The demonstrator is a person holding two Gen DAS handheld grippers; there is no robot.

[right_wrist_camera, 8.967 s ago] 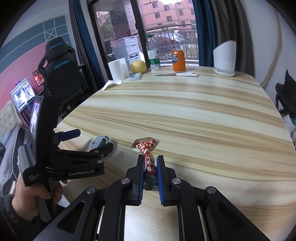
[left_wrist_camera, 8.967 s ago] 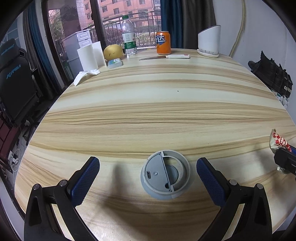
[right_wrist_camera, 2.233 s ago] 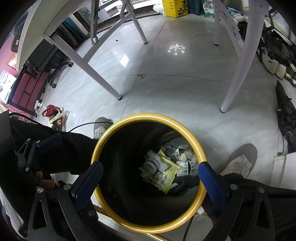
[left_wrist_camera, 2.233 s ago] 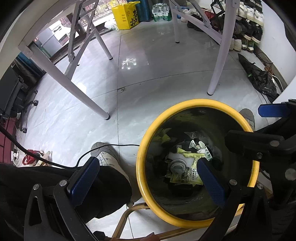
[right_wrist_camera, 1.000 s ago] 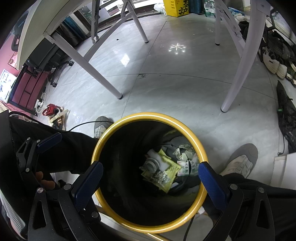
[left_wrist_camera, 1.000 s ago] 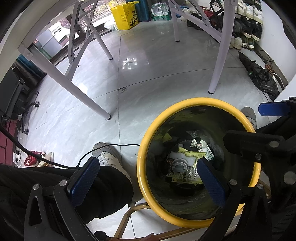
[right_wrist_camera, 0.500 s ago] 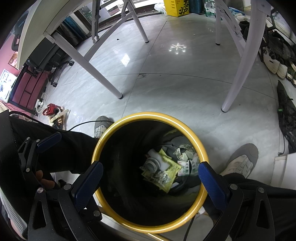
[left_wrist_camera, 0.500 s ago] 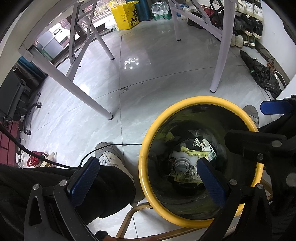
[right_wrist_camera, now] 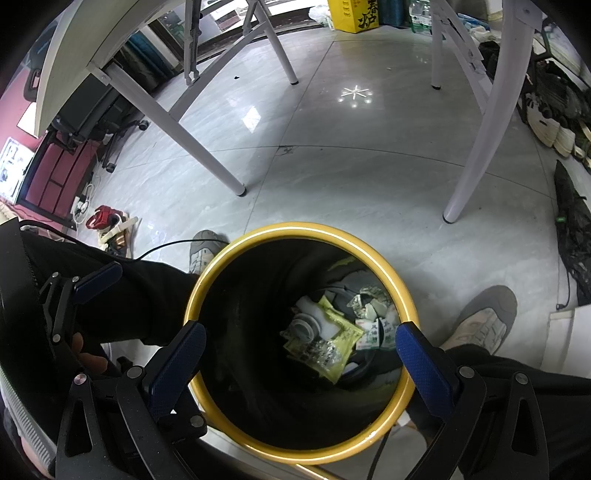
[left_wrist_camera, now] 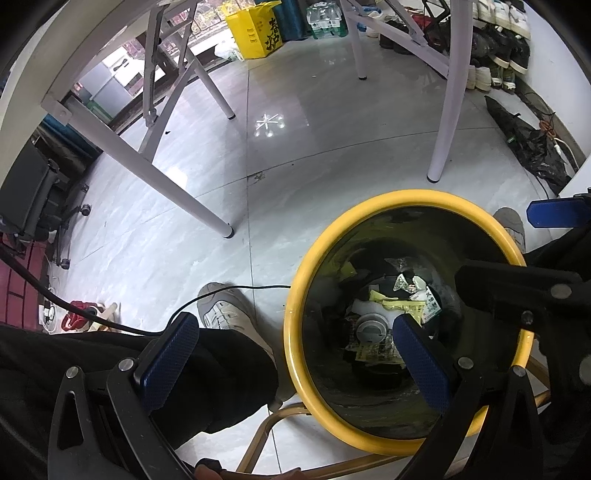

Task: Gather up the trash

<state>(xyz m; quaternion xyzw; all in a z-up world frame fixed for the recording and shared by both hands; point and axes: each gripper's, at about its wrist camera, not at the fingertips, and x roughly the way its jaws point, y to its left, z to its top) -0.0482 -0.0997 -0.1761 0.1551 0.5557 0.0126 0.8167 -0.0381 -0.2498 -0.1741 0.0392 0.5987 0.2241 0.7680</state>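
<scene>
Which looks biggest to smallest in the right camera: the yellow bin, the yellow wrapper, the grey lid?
1. Yellow bin, by far.
2. Yellow wrapper inside the bin.
3. Grey lid, beside the wrapper, a bit smaller.

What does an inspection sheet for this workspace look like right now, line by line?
Surface: grey tiled floor, glossy.
Job's things: yellow-rimmed bin holding a grey lid, a yellow wrapper and paper scraps.
Clutter: yellow box, shoes along the wall.
Grippers: left tool open, empty; right tool open, empty, over the bin.
Cables: black cable across the floor by a shoe.
Surroundings: white table legs, office chair.
</scene>
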